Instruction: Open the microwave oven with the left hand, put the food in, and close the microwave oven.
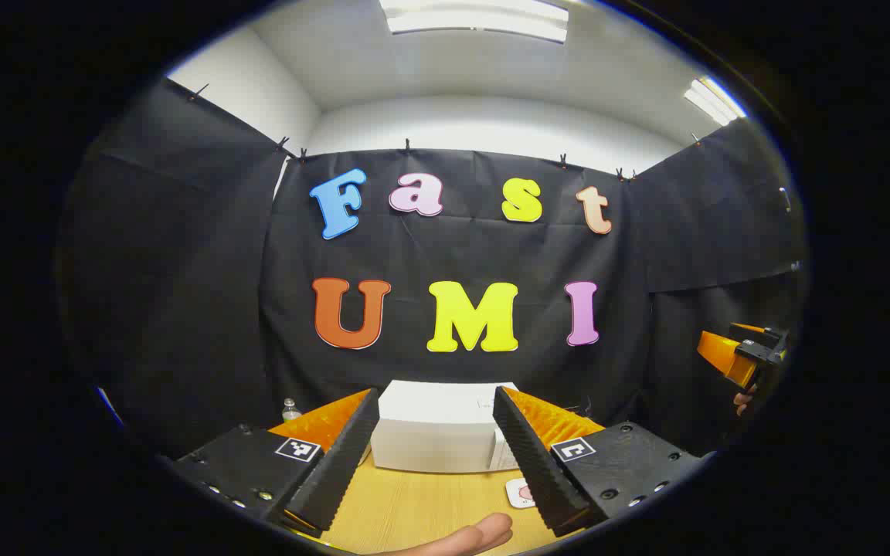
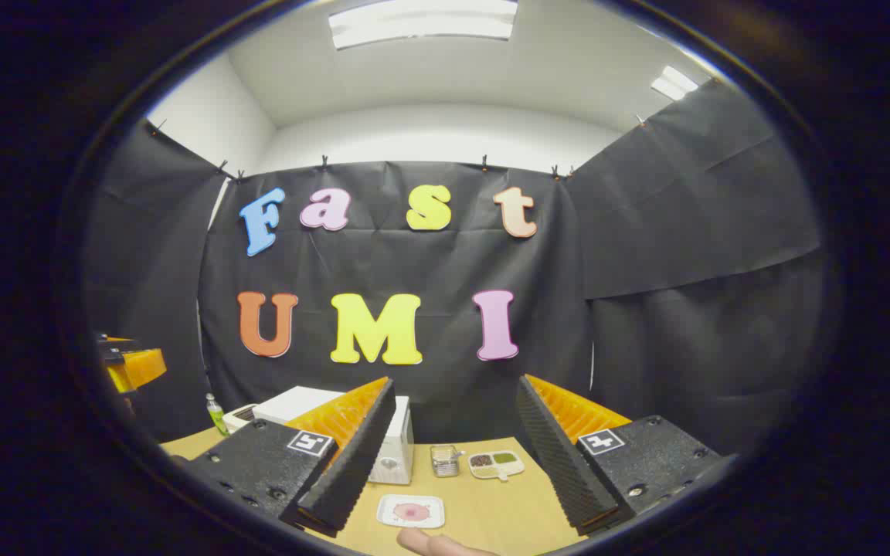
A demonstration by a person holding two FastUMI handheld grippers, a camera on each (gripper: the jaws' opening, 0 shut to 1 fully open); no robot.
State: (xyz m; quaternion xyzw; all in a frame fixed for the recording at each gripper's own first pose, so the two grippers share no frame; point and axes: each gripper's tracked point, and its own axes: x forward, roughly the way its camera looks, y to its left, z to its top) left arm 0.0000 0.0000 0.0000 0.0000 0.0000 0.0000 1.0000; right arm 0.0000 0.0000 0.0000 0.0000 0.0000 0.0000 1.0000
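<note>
White microwave (image 1: 437,428) shut at 12 o'clock; left gripper (image 1: 433,455), right gripper (image 2: 453,463) wide apart, empty; door-pull next.

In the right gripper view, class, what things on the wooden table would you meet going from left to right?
Green-capped clear plastic bottle → white box-shaped microwave oven → small white plate of pink food → small clear glass jar → pale divided dish of dark and green fillings.
</note>
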